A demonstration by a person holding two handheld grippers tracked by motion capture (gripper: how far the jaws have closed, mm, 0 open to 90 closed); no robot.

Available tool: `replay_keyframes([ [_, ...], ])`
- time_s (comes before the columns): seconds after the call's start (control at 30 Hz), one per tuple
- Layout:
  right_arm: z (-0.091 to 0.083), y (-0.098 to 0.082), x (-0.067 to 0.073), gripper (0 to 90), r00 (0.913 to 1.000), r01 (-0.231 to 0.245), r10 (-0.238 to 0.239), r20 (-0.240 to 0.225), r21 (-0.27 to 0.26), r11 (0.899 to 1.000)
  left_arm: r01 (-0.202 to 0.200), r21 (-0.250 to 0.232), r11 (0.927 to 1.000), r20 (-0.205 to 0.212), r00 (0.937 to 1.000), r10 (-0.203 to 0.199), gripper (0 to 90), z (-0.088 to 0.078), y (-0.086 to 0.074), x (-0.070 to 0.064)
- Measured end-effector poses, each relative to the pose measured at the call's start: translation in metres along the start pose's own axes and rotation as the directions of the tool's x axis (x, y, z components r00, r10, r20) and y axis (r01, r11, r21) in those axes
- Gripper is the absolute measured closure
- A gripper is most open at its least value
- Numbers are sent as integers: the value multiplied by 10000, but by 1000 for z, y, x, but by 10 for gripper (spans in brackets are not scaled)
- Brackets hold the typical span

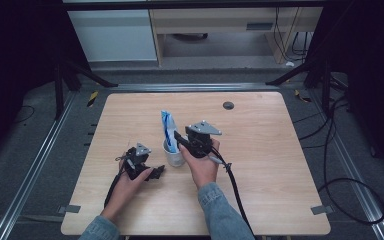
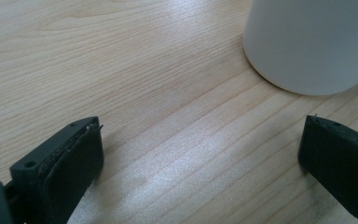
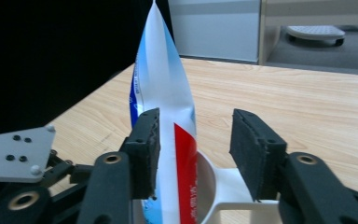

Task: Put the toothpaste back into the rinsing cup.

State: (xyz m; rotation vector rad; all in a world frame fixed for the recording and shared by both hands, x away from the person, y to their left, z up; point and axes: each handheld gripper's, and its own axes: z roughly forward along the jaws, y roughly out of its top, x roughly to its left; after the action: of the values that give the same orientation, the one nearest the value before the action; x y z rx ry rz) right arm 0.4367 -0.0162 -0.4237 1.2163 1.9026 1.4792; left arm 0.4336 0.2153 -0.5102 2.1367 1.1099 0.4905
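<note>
Since the toothpaste tube already stands in the white cup, the right claw, apart, has only to withdraw; left claw gapes empty nearby.

My jaws are black, with a grey plate on top of my right gripper. Between its pads stands a tube — white, blue along its left edge, a red stripe lower down — in a white cup. The table is pale wood with fine grain.
</note>
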Motion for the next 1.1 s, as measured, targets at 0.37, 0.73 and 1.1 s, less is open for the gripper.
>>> replay_keyframes([
  [0.37, -5, 5, 3, 365, 9952, 823, -849, 492, 516, 9953, 0, -14, 10000, 7, 10000, 0, 0, 0, 0, 0],
  [0.73, -13, 12, 3, 214, 9755, 2010, -2103, 651, 1268, 9714, -16, -17, 10000, 9, 10000, 16, 0, 0, 0, 0],
  [1.1, -18, 21, -4, 97, 9699, 2285, -2396, 441, 1764, 9574, -18, -18, 10000, 6, 10000, 18, 0, 0, 0, 0],
])
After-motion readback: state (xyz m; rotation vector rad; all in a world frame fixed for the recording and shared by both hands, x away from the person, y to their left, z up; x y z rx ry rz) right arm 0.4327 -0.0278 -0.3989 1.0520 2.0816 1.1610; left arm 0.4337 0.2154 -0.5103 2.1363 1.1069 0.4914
